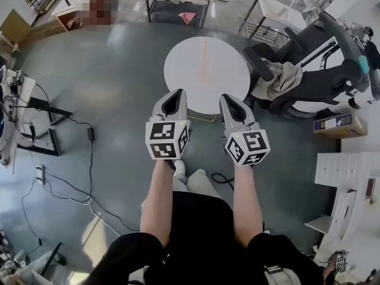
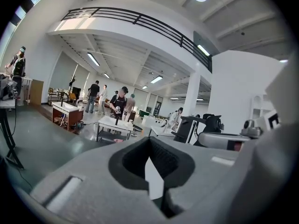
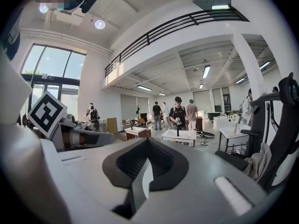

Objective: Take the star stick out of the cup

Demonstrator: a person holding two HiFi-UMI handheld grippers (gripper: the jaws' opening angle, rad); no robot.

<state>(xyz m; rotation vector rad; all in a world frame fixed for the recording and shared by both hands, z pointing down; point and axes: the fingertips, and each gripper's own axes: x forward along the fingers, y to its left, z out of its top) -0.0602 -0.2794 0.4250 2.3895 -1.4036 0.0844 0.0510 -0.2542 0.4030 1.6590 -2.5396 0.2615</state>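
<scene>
Star stick is too small to make out; an orange streak (image 1: 205, 57) shows on the round white worktop (image 1: 184, 76). Left tongs (image 1: 176, 94) and right tongs (image 1: 228, 98) are closed, empty, near its edge. A black chair (image 1: 320, 76) stands beside.

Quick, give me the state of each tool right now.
Left tool: closed, holding nothing.
Right tool: closed, holding nothing.

No words or numbers can be read. The cubes on the left gripper (image 1: 176, 98) and right gripper (image 1: 228, 101) carry only black-and-white square markers. The label (image 1: 334, 123) on the cardboard box (image 1: 351, 127) is too small to read.
</scene>
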